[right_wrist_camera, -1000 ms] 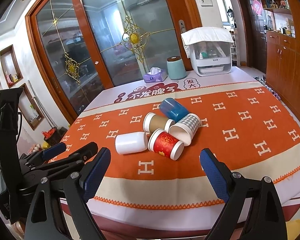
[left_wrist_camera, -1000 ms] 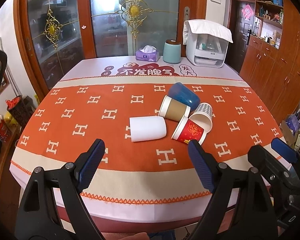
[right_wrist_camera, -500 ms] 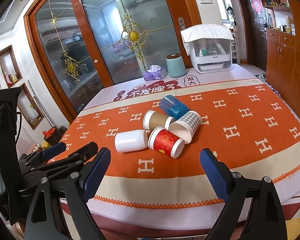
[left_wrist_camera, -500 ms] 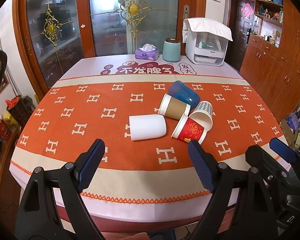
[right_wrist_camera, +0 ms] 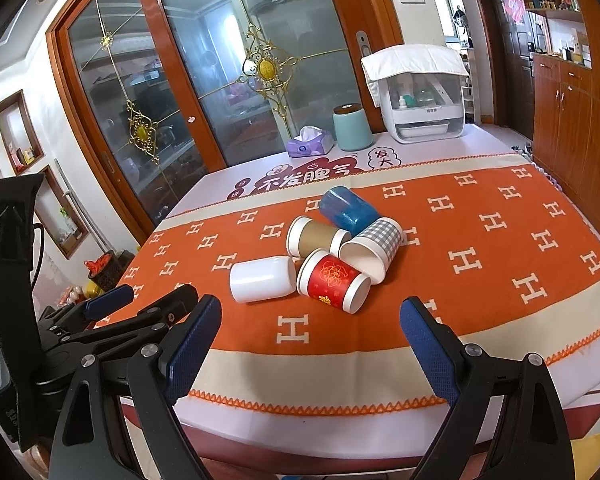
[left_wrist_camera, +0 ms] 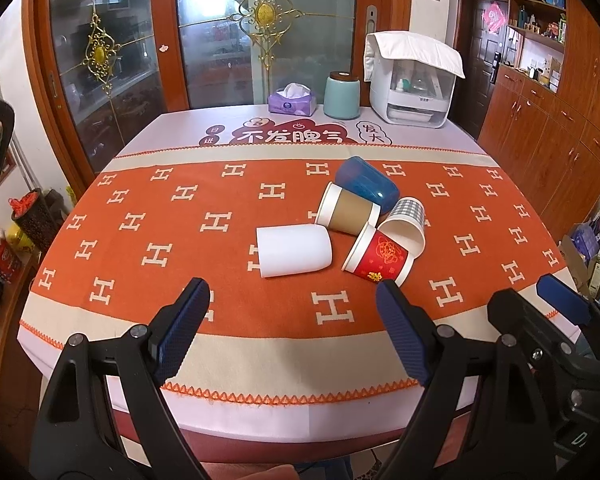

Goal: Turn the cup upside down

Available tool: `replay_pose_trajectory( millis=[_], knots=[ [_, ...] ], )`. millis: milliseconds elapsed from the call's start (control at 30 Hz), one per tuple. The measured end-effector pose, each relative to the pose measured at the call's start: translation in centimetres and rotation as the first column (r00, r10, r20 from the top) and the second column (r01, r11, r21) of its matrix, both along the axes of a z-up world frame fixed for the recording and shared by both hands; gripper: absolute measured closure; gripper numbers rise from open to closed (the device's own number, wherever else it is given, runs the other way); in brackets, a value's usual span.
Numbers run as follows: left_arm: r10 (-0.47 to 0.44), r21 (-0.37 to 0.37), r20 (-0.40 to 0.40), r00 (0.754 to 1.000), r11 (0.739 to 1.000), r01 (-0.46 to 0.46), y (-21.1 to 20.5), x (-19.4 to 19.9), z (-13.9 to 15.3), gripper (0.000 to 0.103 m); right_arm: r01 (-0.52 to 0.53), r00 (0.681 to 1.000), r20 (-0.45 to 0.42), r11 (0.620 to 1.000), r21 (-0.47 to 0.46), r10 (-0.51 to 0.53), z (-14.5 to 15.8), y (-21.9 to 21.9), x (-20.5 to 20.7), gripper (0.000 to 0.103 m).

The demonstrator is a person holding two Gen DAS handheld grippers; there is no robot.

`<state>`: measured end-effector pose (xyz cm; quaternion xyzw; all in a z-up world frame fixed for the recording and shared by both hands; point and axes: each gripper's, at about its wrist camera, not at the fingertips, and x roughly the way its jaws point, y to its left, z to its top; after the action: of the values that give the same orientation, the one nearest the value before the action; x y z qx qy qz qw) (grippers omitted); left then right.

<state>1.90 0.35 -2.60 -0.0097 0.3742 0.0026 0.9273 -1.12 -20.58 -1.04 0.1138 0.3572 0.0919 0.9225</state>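
Note:
Several cups lie on their sides, clustered mid-table: a white cup (left_wrist_camera: 294, 251) (right_wrist_camera: 262, 279), a red cup (left_wrist_camera: 380, 260) (right_wrist_camera: 334, 282), a brown cup (left_wrist_camera: 350, 214) (right_wrist_camera: 318, 237), a grey checked cup (left_wrist_camera: 406, 222) (right_wrist_camera: 374, 244) and a blue cup (left_wrist_camera: 366, 186) (right_wrist_camera: 350, 208). My left gripper (left_wrist_camera: 292, 312) is open and empty above the near table edge, short of the white cup. My right gripper (right_wrist_camera: 310, 324) is open and empty, short of the red cup. Each gripper also shows in the other's view, the right one (left_wrist_camera: 556, 308) and the left one (right_wrist_camera: 116, 304).
The table carries an orange patterned cloth (left_wrist_camera: 140, 240). At the far edge stand a purple tissue box (left_wrist_camera: 293, 102), a teal canister (left_wrist_camera: 342, 96) and a white appliance (left_wrist_camera: 414, 80). Glass doors stand behind the table; wooden cabinets (left_wrist_camera: 560, 112) are to the right.
Both grippers have edged slightly closer to the table; the cups appear a little nearer. Nothing on the table has moved.

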Motion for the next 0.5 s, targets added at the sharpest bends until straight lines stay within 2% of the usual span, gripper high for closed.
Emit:
replay_pose_trajectory(
  millis=[500],
  knots=[
    [-0.006, 0.000, -0.011, 1.000, 1.000, 0.006, 0.0, 0.2, -0.5, 0.020, -0.005, 1.000, -0.020, 1.000, 0.007, 0.006, -1.0, 0.3, 0.3, 0.011]
  ],
)
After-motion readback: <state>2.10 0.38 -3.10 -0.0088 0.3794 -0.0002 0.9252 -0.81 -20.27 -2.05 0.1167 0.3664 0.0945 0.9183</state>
